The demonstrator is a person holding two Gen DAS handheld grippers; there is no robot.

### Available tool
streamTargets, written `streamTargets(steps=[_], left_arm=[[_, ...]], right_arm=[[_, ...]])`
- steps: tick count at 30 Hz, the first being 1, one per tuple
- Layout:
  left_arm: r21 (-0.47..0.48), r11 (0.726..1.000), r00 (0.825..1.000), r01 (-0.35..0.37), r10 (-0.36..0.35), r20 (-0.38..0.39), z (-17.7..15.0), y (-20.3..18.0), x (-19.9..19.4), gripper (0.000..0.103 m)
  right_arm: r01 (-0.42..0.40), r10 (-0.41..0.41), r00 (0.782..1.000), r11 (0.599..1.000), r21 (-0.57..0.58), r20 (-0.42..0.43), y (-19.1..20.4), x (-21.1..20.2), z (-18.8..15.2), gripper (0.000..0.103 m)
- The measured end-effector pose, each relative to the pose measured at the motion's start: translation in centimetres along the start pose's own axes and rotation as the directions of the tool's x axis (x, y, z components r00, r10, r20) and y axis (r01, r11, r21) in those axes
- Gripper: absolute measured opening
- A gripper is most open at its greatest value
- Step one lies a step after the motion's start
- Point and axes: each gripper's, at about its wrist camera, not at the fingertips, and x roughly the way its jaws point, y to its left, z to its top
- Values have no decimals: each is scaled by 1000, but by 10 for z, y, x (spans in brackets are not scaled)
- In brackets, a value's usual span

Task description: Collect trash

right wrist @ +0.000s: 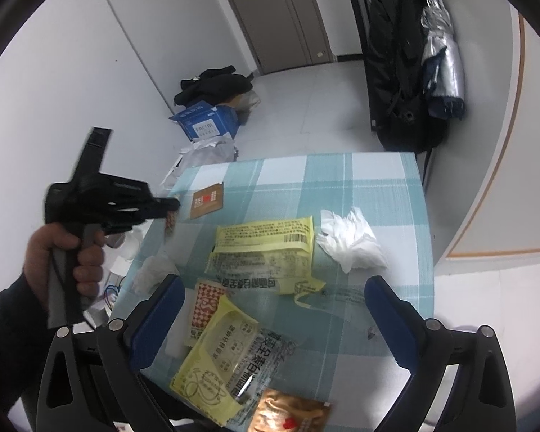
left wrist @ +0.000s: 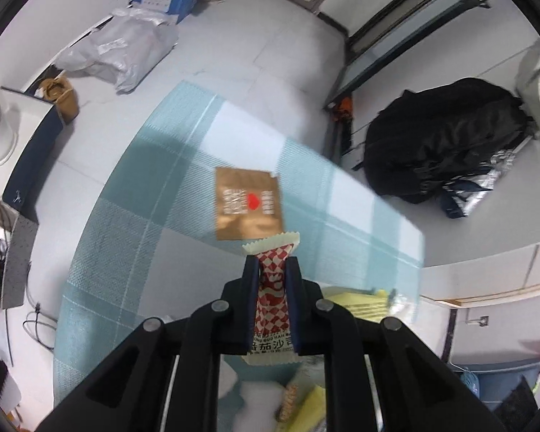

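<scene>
My left gripper is shut on a red-and-white checked sachet, which hangs lifted above the teal plaid table. A brown packet lies flat beyond it. In the right wrist view, a hand holds the left gripper over the table's left edge with the sachet dangling. My right gripper stands open above the table with nothing between its blue fingers. Under it lie yellow wrappers, a white tissue, another checked packet and a brown packet.
A black backpack and a silver umbrella lean beyond the table's far right corner. A blue box and grey plastic bags lie on the floor at the far left. Crumpled clear plastic sits at the table's left edge.
</scene>
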Motion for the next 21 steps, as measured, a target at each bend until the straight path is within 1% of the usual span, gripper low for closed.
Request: streamTargets(steps=[4,6,7,12,13,15,17,19,21], left_arm=[[11,998,998,57,-57,24,-2,-4,-17,10],[19,996,996,82,-82,33,-4,-6,-23,10],[27,995,995,92,-93,42,-6,-8,-28,10],[36,985,984,167,-169,62,-15,-11,-43,10],[44,984,983,171,-173,67,-15,-12,-46,10],[56,983,981,176,-180,72,-18,-13,-48,10],[49,978,976,204,-207,65,-21,-12,-48,10],[45,973,972,225,-227,62,-24,-10,-48,10],[40,972,970,232,-234,62,-25,-10,-48,10]], right_arm=[[3,-2,1000,999,32,-26,-8,4,-1,97],[-10,12,999,999,52,-44,-12,6,-1,95],[-17,20,998,998,60,-55,-14,7,-1,92],[-31,46,991,992,124,-126,-28,4,-8,89],[-28,46,989,991,127,-138,-29,3,-12,88],[-14,34,985,993,118,-170,-29,-1,-21,86],[3,19,977,995,100,-214,-27,-3,-33,82],[10,12,963,997,81,-268,-22,-3,-47,80],[19,-5,955,999,44,-297,-16,-5,-60,80]])
